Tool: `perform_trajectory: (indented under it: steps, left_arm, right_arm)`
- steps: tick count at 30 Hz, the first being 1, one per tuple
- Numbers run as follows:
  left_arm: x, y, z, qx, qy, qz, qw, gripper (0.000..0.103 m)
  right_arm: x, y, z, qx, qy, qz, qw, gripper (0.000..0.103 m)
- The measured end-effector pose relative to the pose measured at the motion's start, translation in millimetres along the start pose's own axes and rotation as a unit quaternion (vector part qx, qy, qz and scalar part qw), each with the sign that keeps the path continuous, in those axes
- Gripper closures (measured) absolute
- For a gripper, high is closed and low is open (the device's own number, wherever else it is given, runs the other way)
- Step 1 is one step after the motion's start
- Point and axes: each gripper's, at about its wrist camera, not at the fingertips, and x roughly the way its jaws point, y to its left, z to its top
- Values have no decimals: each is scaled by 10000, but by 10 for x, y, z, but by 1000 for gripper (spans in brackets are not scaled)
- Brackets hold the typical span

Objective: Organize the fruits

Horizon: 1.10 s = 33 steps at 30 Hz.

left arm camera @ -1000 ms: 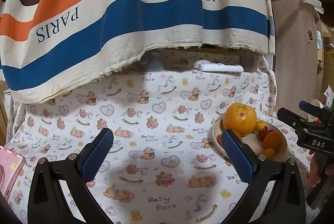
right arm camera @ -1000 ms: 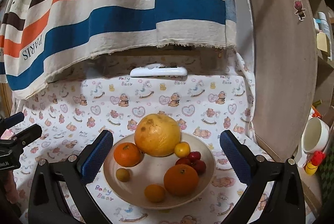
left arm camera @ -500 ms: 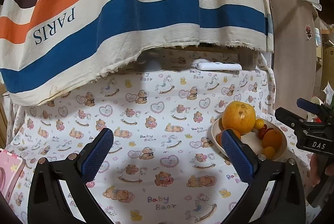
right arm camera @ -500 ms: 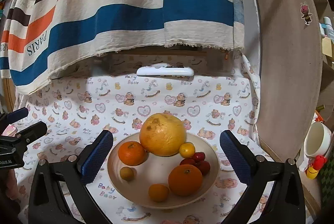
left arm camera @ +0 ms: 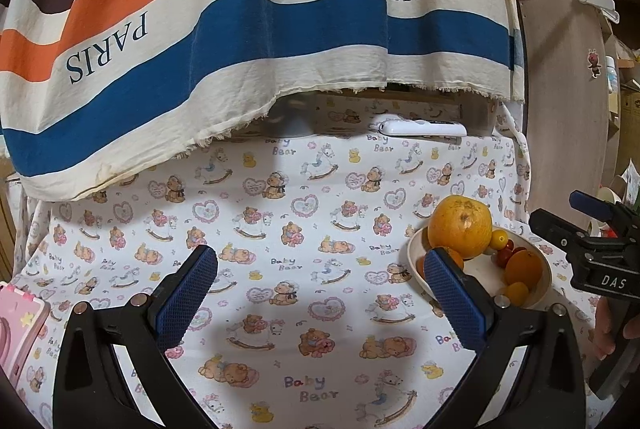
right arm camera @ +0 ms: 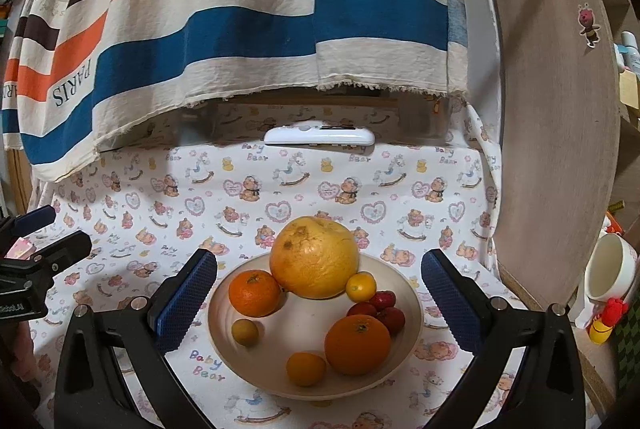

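Note:
A cream bowl (right arm camera: 412,313) sits on a bear-print cloth and holds a big yellow-orange grapefruit (right arm camera: 314,256), two oranges (right arm camera: 254,293) (right arm camera: 357,344), a small yellow fruit (right arm camera: 361,286), several red fruits (right arm camera: 382,307), a small tan fruit (right arm camera: 245,331) and a small orange one (right arm camera: 306,368). My right gripper (right arm camera: 318,299) is open, hovering with its blue pads either side of the bowl. My left gripper (left arm camera: 320,293) is open over bare cloth. The bowl (left arm camera: 540,293) lies to its right, partly behind its right finger (left arm camera: 454,295).
A striped "PARIS" cloth (left arm camera: 248,25) hangs over the back. A white remote (right arm camera: 319,136) lies beneath its edge. A round wooden board (right arm camera: 560,117) leans at right, with a white mug (right arm camera: 610,271) beyond. A pink object (left arm camera: 18,325) sits at the left edge.
Both grippers have drawn back and up a little. The bowl sits slightly lower and farther in both views. Nothing was grasped.

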Motion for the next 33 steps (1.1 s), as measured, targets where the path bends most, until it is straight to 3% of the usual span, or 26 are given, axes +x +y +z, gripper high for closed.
perform_trajectory:
  steps: [33]
  left_arm:
    - [4,-10,4,1,48,-27,10000,0]
  right_arm:
    - [-5,-5,4,18,30,-58,10000,0]
